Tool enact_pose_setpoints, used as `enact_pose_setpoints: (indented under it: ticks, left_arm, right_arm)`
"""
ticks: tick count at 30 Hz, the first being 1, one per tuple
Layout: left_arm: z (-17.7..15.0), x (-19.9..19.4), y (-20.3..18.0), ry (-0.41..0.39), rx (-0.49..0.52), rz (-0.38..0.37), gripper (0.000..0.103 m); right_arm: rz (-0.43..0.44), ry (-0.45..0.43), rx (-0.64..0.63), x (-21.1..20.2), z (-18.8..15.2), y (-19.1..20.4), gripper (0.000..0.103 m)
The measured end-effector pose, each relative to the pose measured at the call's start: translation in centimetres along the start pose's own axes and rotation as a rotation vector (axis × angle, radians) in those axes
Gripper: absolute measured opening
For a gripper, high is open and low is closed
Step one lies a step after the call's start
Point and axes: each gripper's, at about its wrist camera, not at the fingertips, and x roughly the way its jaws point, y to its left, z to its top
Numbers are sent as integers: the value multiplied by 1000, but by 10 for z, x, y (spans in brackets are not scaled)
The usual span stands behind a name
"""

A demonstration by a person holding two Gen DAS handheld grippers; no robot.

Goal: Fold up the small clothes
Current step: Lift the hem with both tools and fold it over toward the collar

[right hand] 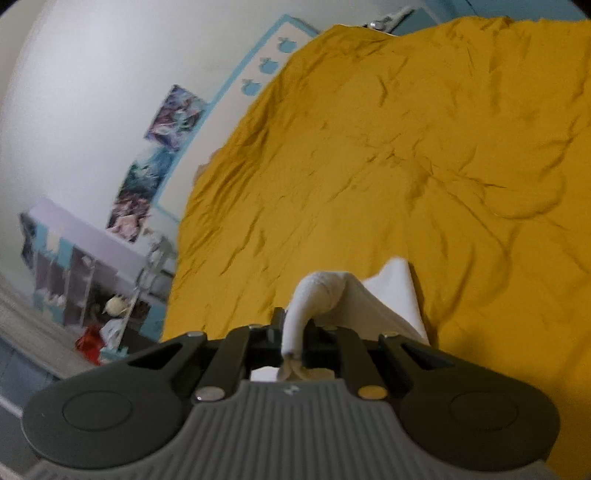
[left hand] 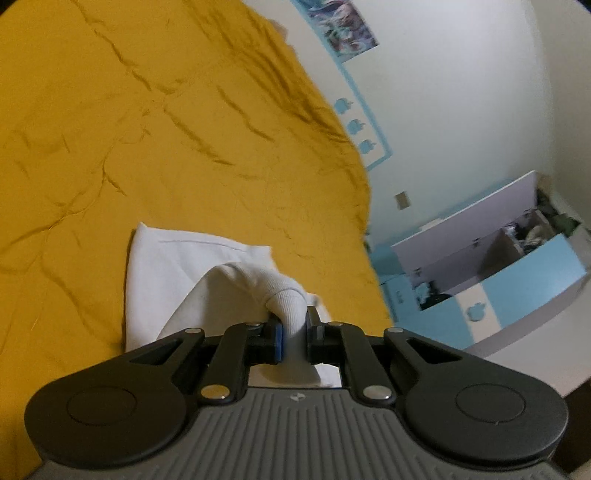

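Left wrist view shows the left claw [left hand: 293, 338] pinching a ribbed, rolled edge of the small white knit garment [left hand: 207, 269], its black fingers pressed against the cloth from both sides, a blue pad [left hand: 279, 341] showing on the left finger. From the pinch the fabric rises in a rounded hump and runs down to a flatter, roughly square part with a stitched seam, lying on the wrinkled mustard-yellow bedspread [left hand: 147, 129] near the bed's edge. Beyond that edge stands a pale wall with a blue-framed panel bearing blue apple shapes [left hand: 356, 125], a poster [left hand: 340, 26] higher up, and a white and light-blue storage unit [left hand: 491, 266] with an open compartment holding dark items too small to make out.

Right wrist view shows the right claw [right hand: 295, 334] closed on another white ribbed edge of the same garment [right hand: 391, 299], a narrow strip passing between its fingers and hanging out behind them. The cloth arches up from the pinch, then falls to the yellow bedspread [right hand: 406, 147]. To the left are the wall, two posters [right hand: 155, 158], blurred shelving [right hand: 74, 258] and something red [right hand: 88, 343] on the floor.
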Motion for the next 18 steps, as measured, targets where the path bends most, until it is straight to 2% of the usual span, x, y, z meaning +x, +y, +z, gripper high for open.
enact_pose_setpoints:
  ticks: [5, 10, 14, 16, 18]
  left_arm:
    - [11, 40, 30, 26, -24, 89, 12]
    - [15, 54, 44, 37, -21, 108, 12]
    - [25, 61, 56, 88, -57, 154, 18]
    - [33, 51, 46, 93, -8, 171, 26]
    - [40, 34, 29, 49, 88, 232, 33]
  right_arm:
    - [-100, 29, 43, 68, 3, -12, 3]
    - [-137, 21, 67, 100, 8, -25, 3]
    - [-168, 71, 69, 121, 9, -36, 5]
    - [-197, 92, -8, 123, 13, -30, 8]
    - [-232, 76, -166, 117, 13, -13, 19]
